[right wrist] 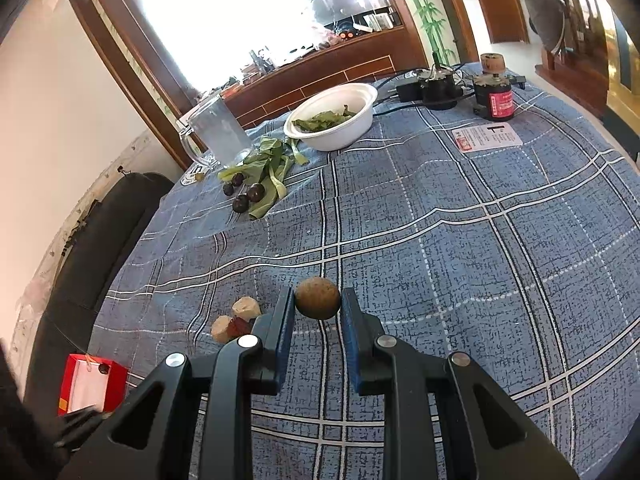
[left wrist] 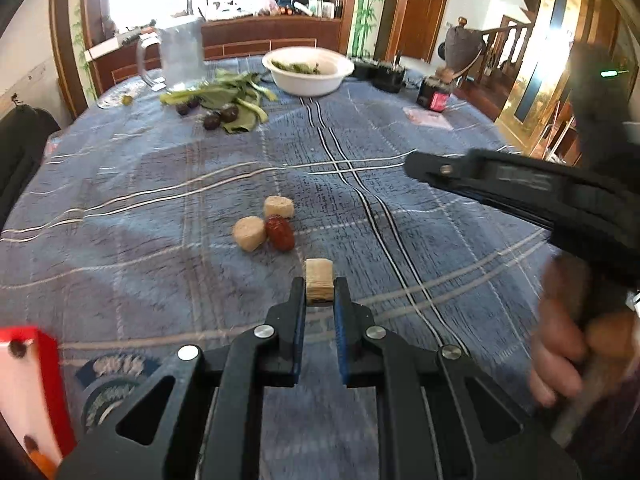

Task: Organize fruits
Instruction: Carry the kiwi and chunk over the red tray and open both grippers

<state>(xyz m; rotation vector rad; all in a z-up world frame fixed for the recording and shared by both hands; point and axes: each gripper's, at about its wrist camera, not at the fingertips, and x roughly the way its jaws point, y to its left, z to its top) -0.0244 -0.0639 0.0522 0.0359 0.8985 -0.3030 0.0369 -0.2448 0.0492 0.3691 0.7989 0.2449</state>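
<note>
— On the blue plaid cloth (left wrist: 160,200), what does the left gripper (left wrist: 319,288) hold?

— A beige chunk (left wrist: 319,285), pinched at its fingertips, jaws nearly shut, just short of two more chunks (left wrist: 264,220) and a red date (left wrist: 281,233).

— And the right gripper (right wrist: 317,304)?

— Jaws narrowly parted, clamped on a round brown fruit (right wrist: 318,298), held over the cloth right of that same cluster.

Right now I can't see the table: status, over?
Left tongs shut on tan chunk. Right tongs shut on brown round fruit. Two chunks and red date loose on cloth. Path clear.
</note>
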